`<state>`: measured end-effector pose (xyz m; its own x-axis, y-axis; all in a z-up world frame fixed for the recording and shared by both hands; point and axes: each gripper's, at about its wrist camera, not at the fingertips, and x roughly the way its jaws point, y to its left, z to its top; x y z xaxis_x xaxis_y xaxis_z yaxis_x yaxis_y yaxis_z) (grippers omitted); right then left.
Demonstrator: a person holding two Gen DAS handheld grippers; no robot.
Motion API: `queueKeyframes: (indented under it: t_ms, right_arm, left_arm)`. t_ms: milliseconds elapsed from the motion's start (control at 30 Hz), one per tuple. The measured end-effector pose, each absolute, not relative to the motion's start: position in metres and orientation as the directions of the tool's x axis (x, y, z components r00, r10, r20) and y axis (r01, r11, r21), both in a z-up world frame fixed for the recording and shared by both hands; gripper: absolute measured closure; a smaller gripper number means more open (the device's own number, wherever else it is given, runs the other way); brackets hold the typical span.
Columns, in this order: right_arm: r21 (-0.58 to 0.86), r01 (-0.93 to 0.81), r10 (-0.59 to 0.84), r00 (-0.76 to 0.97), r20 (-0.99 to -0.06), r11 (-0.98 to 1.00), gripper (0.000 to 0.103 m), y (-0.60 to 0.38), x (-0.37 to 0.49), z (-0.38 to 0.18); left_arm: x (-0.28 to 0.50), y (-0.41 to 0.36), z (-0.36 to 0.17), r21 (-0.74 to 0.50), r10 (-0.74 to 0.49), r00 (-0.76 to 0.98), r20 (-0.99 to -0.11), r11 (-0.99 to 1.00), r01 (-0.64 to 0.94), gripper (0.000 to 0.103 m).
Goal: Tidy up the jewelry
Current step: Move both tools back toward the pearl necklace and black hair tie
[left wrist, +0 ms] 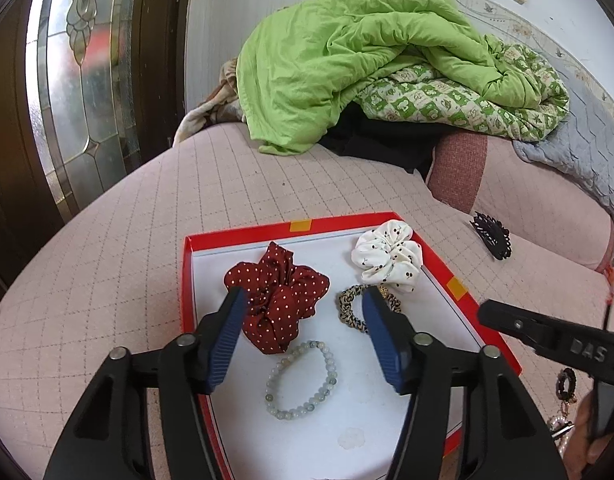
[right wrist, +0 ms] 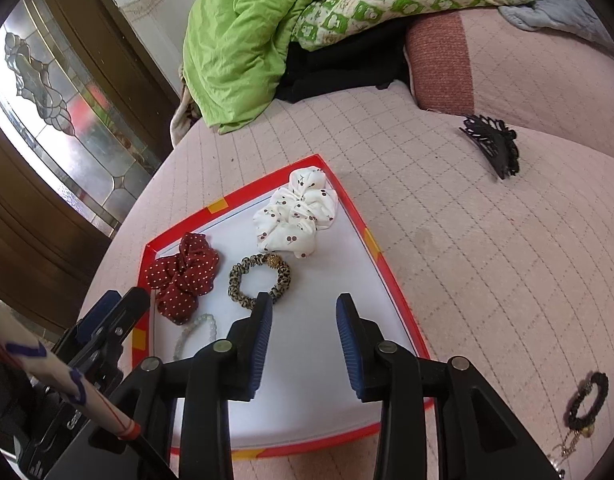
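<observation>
Red-rimmed tray lies under both grippers and holds four pieces: red dotted scrunchie, white scrunchie, leopard hair tie, bead bracelet. Judged roughly half done: black claw clip and black hair tie remain on the quilt, right of the right gripper. Left gripper and right gripper both gape wide, empty. Partial lettering "DAS" shows on the right gripper's body.

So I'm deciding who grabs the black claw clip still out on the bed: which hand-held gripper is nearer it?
Right. The right hand-held gripper hovers over the tray's clip-side half; the left sits farther, across the tray from the black claw clip.
</observation>
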<state>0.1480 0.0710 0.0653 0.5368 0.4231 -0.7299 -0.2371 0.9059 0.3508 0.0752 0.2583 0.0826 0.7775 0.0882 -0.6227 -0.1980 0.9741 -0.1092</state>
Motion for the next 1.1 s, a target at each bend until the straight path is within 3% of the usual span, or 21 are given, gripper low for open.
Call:
queueKeyframes:
  t_ms: [333, 700, 867, 1000, 1100]
  right_arm:
    - [0.352, -0.203, 0.398, 0.615, -0.68, 0.914, 0.041, 0.014, 0.095, 0.081]
    - [0.39, -0.059, 0.318, 0.695, -0.645, 0.919, 0.039, -0.086, 0.05, 0.074]
    - [0.426, 0.077, 0.245, 0.72, -0.649, 0.902, 0.039, -0.157, 0.04, 0.058]
    - [0.439, 0.148, 0.215, 0.709, -0.672, 0.886, 0.04, -0.193, 0.042, 0.043]
    - [0.457, 0.14, 0.247, 0.684, -0.686, 0.879, 0.06, -0.204, 0.045, 0.031]
  left_arm:
    - [0.067, 0.235, 0.096, -0.052, 0.117, 0.81, -0.575, 0.983, -0.178, 0.029]
    - [0.061, 0.182, 0.101, 0.006, 0.072, 0.829, -0.555, 0.997, -0.083, 0.023]
    - [0.048, 0.134, 0.104, -0.017, -0.084, 0.819, -0.567, 0.996, 0.091, 0.023]
    - [0.037, 0.087, 0.093, -0.101, -0.291, 0.729, -0.62, 0.951, 0.294, 0.023]
    - [0.028, 0.051, 0.078, -0.176, -0.427, 0.612, -0.666, 0.887, 0.427, 0.023]
